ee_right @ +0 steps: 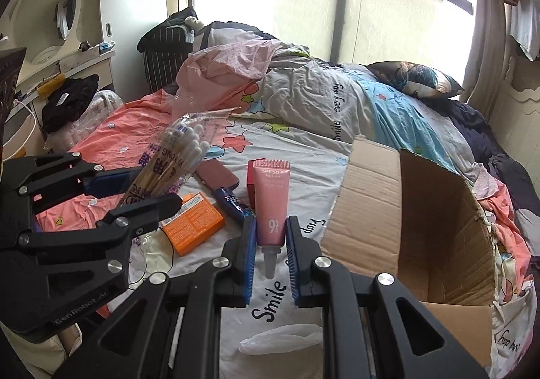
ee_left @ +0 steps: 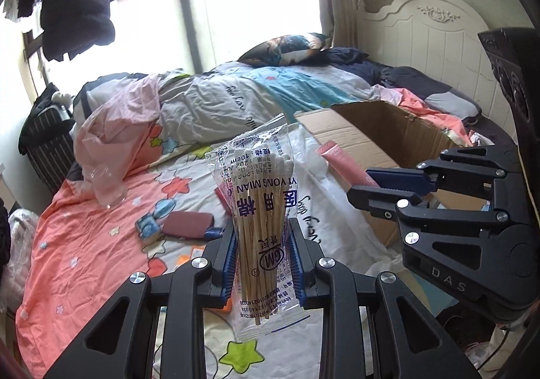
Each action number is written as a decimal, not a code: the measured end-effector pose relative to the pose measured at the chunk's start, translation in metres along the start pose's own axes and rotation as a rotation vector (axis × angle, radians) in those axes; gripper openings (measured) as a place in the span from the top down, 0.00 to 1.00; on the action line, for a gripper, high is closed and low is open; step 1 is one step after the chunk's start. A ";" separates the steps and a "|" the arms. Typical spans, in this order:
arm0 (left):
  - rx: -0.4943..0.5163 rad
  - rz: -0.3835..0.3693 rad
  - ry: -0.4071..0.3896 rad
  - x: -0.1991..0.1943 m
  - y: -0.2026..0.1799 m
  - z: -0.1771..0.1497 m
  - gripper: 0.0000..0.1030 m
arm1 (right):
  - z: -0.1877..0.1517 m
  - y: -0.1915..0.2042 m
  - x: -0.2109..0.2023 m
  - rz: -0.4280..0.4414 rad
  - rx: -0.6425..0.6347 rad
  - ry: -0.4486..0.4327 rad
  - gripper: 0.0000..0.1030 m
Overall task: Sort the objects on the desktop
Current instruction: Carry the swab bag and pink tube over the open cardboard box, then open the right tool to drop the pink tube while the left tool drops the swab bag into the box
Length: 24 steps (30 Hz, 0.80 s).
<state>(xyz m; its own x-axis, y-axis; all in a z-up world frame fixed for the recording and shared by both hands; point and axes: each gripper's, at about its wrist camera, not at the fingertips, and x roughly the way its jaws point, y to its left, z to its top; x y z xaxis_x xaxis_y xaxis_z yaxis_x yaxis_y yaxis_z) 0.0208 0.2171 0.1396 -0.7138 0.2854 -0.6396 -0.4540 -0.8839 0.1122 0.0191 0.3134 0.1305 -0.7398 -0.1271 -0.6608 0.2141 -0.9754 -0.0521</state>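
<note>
Left gripper [ee_left: 262,264] is closed on a clear swab pack [ee_left: 260,210], clamped at its lower half between the blue pads, pack upright, cotton tips at the top, held above the bed [ee_left: 84,244]. Right gripper [ee_right: 269,254] is closed on a pink tube [ee_right: 271,200], gripped near the cap end, cap pointing toward the camera, crimped end away. Open cardboard box [ee_right: 438,227] sits on the bed just right of the tube. On the bedding between the grippers lie an orange box [ee_right: 192,223], a dark blue tube [ee_right: 233,205], a maroon case [ee_right: 217,176] and a red box [ee_right: 250,183].
</note>
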 end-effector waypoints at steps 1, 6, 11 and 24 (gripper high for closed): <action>0.006 -0.013 -0.003 0.001 -0.004 0.003 0.73 | -0.001 -0.006 -0.001 -0.008 0.009 0.000 0.85; 0.026 -0.067 -0.017 0.010 -0.027 0.023 0.73 | -0.007 -0.036 -0.006 -0.057 0.053 0.001 0.85; 0.054 -0.129 -0.015 0.023 -0.055 0.039 0.73 | -0.016 -0.069 -0.012 -0.108 0.107 0.010 0.85; 0.077 -0.239 0.016 0.062 -0.097 0.059 0.73 | -0.031 -0.124 -0.007 -0.193 0.170 0.045 0.85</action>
<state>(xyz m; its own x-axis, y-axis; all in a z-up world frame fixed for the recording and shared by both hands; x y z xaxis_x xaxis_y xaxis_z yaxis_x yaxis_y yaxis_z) -0.0109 0.3427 0.1343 -0.5727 0.4768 -0.6668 -0.6488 -0.7609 0.0131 0.0180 0.4409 0.1182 -0.7267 0.0688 -0.6835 -0.0417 -0.9976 -0.0560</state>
